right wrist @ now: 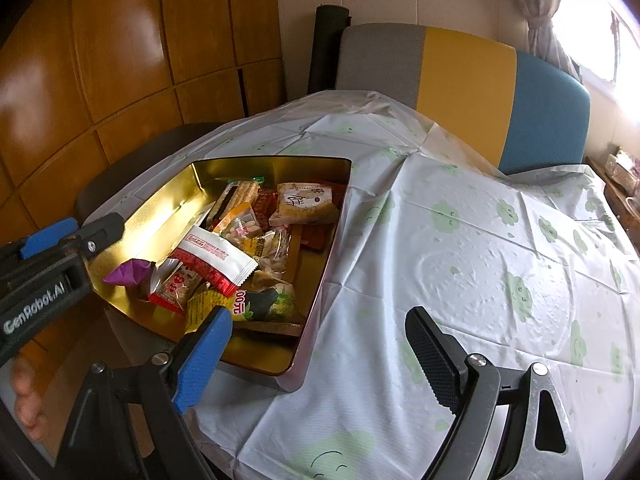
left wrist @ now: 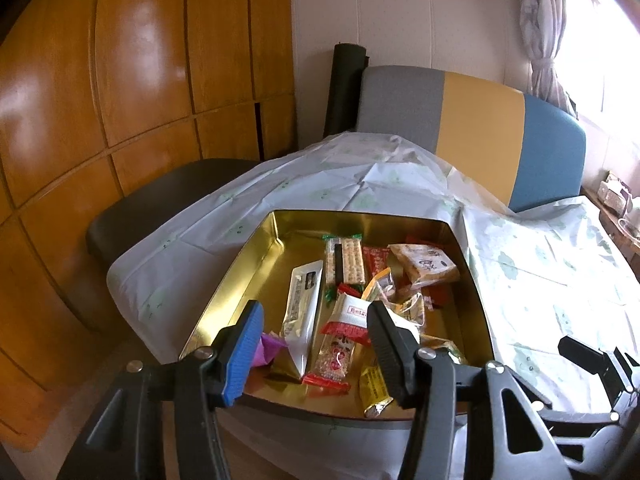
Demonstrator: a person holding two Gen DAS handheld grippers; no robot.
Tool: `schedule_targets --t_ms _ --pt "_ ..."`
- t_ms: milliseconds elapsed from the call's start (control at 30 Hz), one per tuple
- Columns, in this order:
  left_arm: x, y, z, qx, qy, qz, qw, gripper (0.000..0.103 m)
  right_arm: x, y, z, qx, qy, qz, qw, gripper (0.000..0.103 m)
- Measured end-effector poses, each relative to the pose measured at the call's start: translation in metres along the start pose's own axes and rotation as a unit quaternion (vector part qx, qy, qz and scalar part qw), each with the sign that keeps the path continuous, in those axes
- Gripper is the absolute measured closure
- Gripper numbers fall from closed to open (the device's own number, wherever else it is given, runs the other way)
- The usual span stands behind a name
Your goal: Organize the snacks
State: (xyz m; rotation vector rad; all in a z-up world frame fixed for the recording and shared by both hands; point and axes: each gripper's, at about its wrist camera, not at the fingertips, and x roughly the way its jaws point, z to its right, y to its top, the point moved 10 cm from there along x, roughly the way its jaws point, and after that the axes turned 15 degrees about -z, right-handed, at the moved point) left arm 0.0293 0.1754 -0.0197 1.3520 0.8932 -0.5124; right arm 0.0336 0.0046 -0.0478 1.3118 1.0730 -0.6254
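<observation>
Many wrapped snacks (right wrist: 224,256) lie jumbled in an open gold tin (left wrist: 248,264) on the bench (right wrist: 460,240), near its left edge, so they sit within easy reach of both hands. Left tool (left wrist: 316,344) hangs over the tin's near end, jaws spread with nothing pinched, seemingly lined up on the red-and-white packet (left wrist: 344,320). Right tool (right wrist: 320,360) hovers beside the tin above bare tablecloth (right wrist: 500,320), jaws wide apart and empty, probably waiting.
</observation>
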Motion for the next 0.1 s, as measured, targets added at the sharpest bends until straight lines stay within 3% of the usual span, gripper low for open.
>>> schedule_targets --t_ms 100 --pt "0.002 0.001 0.000 0.002 -0.006 -0.007 1.0000 0.048 -0.001 0.003 0.012 0.019 0.016 -0.006 1.000 0.014"
